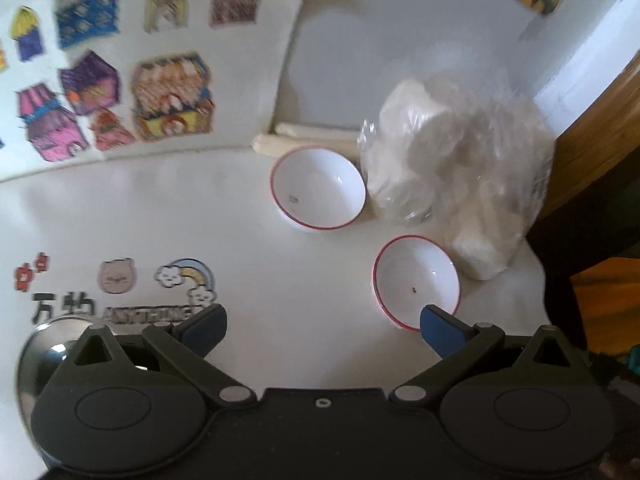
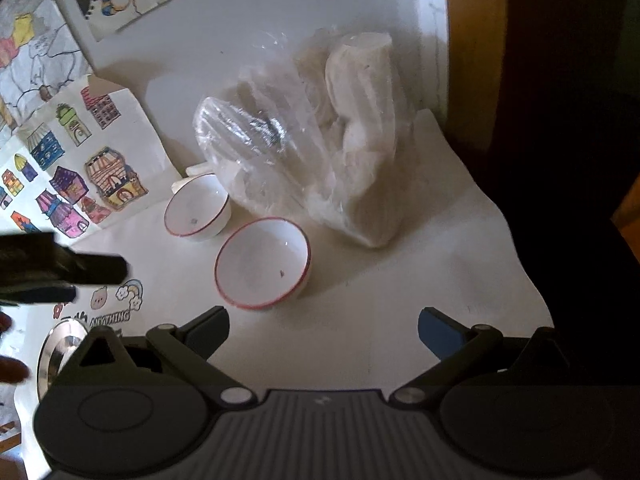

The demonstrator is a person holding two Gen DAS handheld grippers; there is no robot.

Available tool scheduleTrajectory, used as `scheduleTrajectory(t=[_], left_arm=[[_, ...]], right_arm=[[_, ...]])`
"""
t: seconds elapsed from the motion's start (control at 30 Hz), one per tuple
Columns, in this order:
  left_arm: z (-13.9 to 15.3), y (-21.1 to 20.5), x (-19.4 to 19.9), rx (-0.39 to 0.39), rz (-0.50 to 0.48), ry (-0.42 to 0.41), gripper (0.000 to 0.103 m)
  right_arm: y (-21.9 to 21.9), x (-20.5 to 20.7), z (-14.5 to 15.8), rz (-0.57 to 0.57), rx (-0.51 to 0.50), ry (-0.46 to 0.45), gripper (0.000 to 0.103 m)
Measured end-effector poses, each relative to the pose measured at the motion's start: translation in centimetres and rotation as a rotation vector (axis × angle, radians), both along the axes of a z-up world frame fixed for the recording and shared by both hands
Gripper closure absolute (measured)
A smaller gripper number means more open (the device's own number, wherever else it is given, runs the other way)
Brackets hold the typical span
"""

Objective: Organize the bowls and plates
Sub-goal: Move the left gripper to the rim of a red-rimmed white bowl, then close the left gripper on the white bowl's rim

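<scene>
Two white bowls with red rims stand upright and empty on a white table. The near bowl (image 1: 416, 280) (image 2: 263, 263) is just ahead of my left gripper's right finger. The far bowl (image 1: 318, 188) (image 2: 197, 210) stands behind it, apart from it. My left gripper (image 1: 322, 330) is open and empty, low over the table; it also shows as a dark shape in the right wrist view (image 2: 80, 276). My right gripper (image 2: 323, 332) is open and empty, just in front of the near bowl.
A clear plastic bag of white lumps (image 1: 460, 168) (image 2: 320, 140) sits right of the bowls. A sheet with coloured house drawings (image 1: 120, 80) (image 2: 76, 172) leans at the back left. A steel lid (image 1: 48, 344) (image 2: 60, 348) lies near left. The table edge (image 2: 520, 240) drops off at the right.
</scene>
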State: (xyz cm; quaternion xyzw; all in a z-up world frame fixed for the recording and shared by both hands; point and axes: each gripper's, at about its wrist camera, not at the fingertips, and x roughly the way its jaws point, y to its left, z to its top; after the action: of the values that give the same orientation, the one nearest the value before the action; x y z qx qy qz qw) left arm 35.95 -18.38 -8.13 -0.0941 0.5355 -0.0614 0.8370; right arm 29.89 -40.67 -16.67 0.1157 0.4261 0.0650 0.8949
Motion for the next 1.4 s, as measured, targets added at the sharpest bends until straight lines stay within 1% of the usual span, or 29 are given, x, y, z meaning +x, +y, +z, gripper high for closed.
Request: scheduleTrajectory(t=[0.13,0.2,0.27,0.4,0.53,0.6,0.7,0.73,0.8,0.83,0.87,0.9,0.97,1.0,1.07,1.1,1.17,1.23,1.4], left_arm=[[-2.4,-1.2,1.3,-0.031,0.006,0.030,0.001],[-3.1,-1.7,1.7,-0.040,0.009,0.035,0.001],[-3.7,-2.2,2.0,-0.043,0.008,0.038,0.001],[-4.6,-2.8,2.6,-0.027,0.013,0.049,0.001],[-5.3,-3.1,3.1,-0.010,0.017,0.057,0.009],[-5.5,-3.2,3.3,-0.008,0.024,0.059,0.012],[-5.8,-3.2,3.6,-0.023,0.029,0.067,0.016],[-5.8,-3.2,3.6,-0.033,0.033,0.069,0.021],[-6.0,-3.2,3.9,-0.056,0.040,0.078,0.026],[-6.1,-3.3,4.0,-0.065,0.041,0.082,0.030],[-6.2,-3.3,4.2,-0.074,0.039,0.085,0.034],[-6.3,-3.4,4.3,-0.083,0.035,0.088,0.038],[-6.5,-3.6,4.6,-0.098,0.030,0.097,0.053],[-6.6,-3.7,4.7,-0.105,0.027,0.099,0.055],[-6.7,-3.7,4.8,-0.123,0.023,0.101,0.066],[-6.8,-3.7,4.9,-0.131,0.027,0.102,0.068],[-6.9,-3.7,5.0,-0.153,0.035,0.105,0.079],[-7.1,-3.7,5.1,-0.172,0.037,0.105,0.085],[-7.3,-3.7,4.8,-0.179,0.035,0.098,0.086]], right_arm=[[-0.7,2.3,-0.9,0.024,0.038,0.023,0.011],[-0.9,3.1,-1.2,0.037,0.056,0.036,0.018],[-1.0,3.7,-1.6,0.054,0.069,0.046,0.020],[-1.3,4.5,-2.4,0.084,0.083,0.067,0.029],[-1.5,5.1,-2.8,0.098,0.101,0.077,0.036],[-1.7,5.5,-3.1,0.103,0.120,0.084,0.042],[-1.7,6.0,-3.3,0.113,0.138,0.089,0.044],[-1.7,6.3,-3.3,0.116,0.146,0.091,0.045],[-1.6,6.6,-3.4,0.122,0.162,0.096,0.049],[-1.5,6.8,-3.5,0.127,0.169,0.100,0.050],[-1.4,6.9,-3.6,0.131,0.174,0.104,0.052],[-1.3,7.1,-3.7,0.134,0.179,0.109,0.057],[-1.1,7.3,-3.9,0.133,0.191,0.121,0.065],[-1.1,7.3,-4.0,0.132,0.196,0.126,0.069],[-0.9,7.4,-4.2,0.133,0.205,0.134,0.075],[-0.8,7.5,-4.3,0.134,0.208,0.134,0.079],[-0.8,7.5,-4.3,0.133,0.217,0.136,0.082],[-0.7,7.5,-4.4,0.131,0.225,0.137,0.086],[-0.4,7.1,-4.3,0.126,0.212,0.134,0.086]])
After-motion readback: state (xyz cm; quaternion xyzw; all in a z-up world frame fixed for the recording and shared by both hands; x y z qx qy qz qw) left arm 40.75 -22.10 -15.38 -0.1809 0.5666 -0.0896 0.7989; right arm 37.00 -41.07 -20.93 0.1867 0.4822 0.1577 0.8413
